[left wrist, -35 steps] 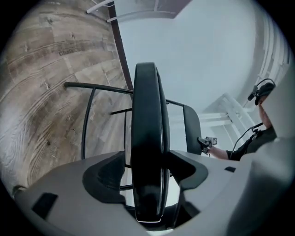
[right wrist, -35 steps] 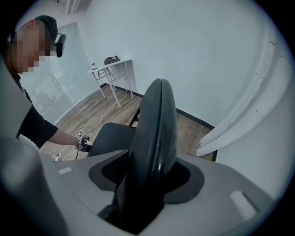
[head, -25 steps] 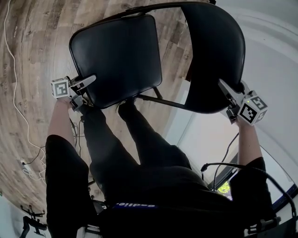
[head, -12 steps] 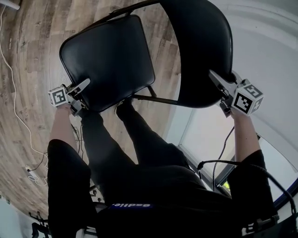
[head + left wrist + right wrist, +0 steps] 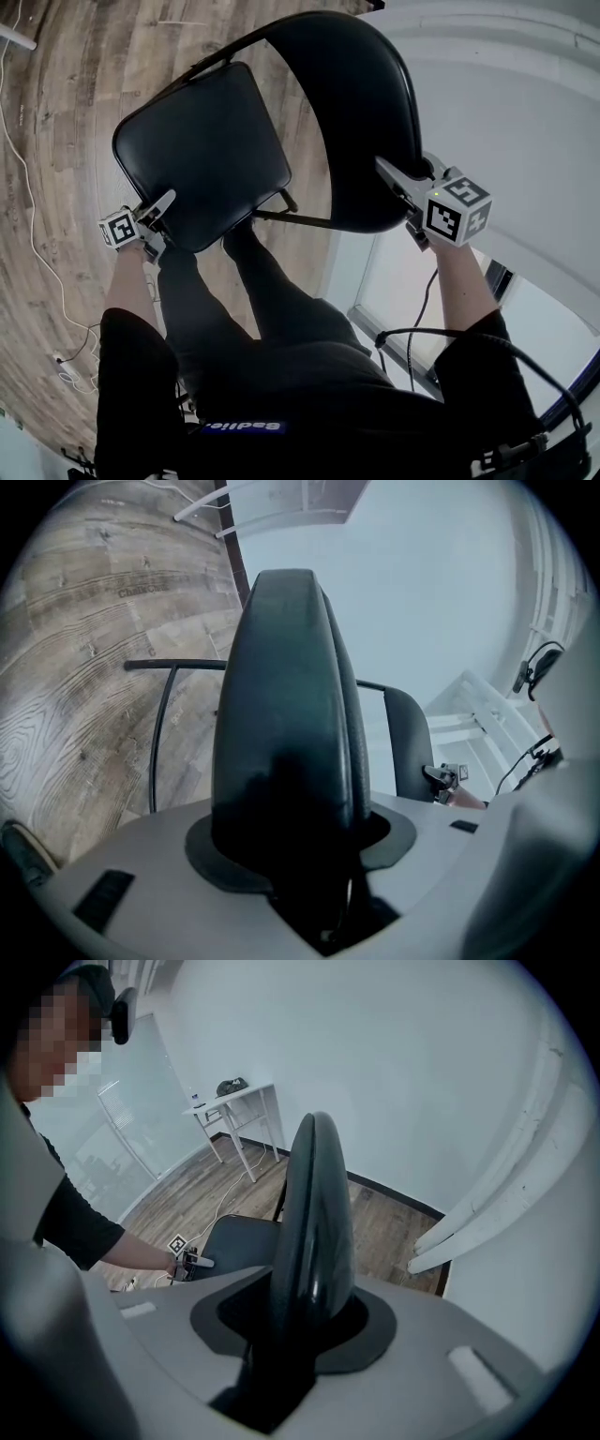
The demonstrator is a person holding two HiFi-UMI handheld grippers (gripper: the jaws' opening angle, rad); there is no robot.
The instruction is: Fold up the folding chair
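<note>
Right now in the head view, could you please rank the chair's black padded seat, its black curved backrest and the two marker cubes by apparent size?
Largest: black padded seat and black curved backrest, too alike to rank.
Next: right white marker cube.
Smallest: left white marker cube; camera distance may matter.

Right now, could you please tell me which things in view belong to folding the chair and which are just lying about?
Job in hand: chair seat, gripped by the left gripper; backrest, gripped by the right gripper. Both pairs of jaws have just been closing on them.

Lying about: white cable on the floor; small white table by the wall.
</note>
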